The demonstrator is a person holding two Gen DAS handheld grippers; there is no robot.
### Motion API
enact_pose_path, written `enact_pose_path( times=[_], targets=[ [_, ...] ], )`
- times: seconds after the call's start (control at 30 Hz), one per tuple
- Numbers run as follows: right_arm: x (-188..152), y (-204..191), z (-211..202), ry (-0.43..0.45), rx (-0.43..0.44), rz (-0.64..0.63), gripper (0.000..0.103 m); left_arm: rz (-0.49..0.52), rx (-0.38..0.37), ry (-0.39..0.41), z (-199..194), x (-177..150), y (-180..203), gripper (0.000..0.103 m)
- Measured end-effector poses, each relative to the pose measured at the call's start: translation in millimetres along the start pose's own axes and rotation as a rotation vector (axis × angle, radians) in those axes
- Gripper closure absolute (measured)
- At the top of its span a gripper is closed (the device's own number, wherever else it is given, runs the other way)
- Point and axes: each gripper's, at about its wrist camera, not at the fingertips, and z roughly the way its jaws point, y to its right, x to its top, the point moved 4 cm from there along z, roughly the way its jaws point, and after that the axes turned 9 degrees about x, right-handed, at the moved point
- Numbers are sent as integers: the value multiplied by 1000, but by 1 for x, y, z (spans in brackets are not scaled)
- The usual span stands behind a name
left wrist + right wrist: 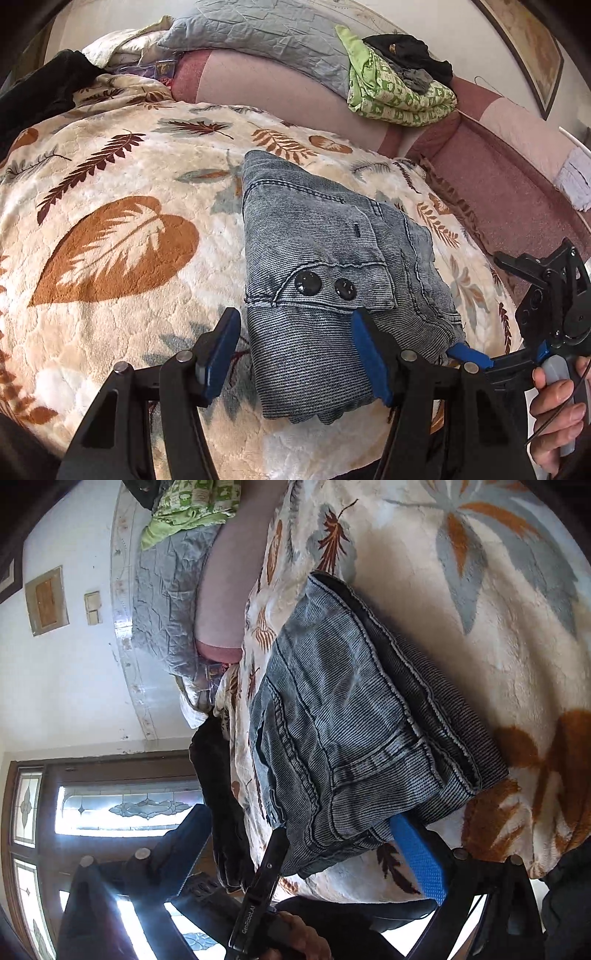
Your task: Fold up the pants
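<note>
The grey-blue denim pants (332,273) lie folded into a compact stack on the leaf-print blanket (122,206), waistband with two black buttons facing me. My left gripper (299,354) is open; its blue pads (218,354) straddle the near left part of the stack, not clamping it. In the left wrist view the right gripper (476,356) comes in from the right with one blue pad at the stack's right edge. In the right wrist view the right gripper (306,853) is open, its right pad (417,856) tucked under the edge of the pants (354,716).
A pink sofa back (266,85) runs behind the blanket. On it lie a grey quilted pillow (258,33) and a green patterned cloth with dark clothes (399,88). A dark garment (40,85) lies at the far left. A door with patterned glass (122,808) shows in the right wrist view.
</note>
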Motion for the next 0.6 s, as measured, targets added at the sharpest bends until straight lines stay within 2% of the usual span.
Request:
enact_pose_path(
  times=[0.07, 0.1, 0.13, 0.17, 0.2, 0.23, 0.27, 0.43, 0.53, 0.6],
  targets=[
    [5, 0, -4, 22, -49, -26, 17, 6, 2, 4, 0, -1, 0, 40],
    [7, 6, -3, 21, -80, -13, 26, 8, 5, 4, 1, -1, 1, 40],
    [9, 13, -3, 19, -110, -1, 42, 9, 7, 6, 1, -2, 1, 40],
    [10, 18, -3, 20, -142, -1, 54, 12, 11, 8, 1, -2, 2, 39],
    [11, 20, -4, 20, -167, -10, 74, 15, 13, 11, 1, -3, 2, 39],
    [11, 19, -4, 15, -185, -39, 88, 16, 14, 12, 1, -3, 1, 39],
    [11, 13, -5, 13, -203, -85, 95, 18, 14, 13, 1, -3, 1, 39],
    [2, -30, -19, 49, -282, -319, 97, 40, 17, 22, 0, -4, 4, 39],
    [2, 1, -8, 11, -391, -323, 97, 38, 28, 34, -11, 4, 8, 39],
    [4, 14, -5, 9, -364, -319, 98, 26, 23, 104, -29, 14, 10, 39]
  ],
)
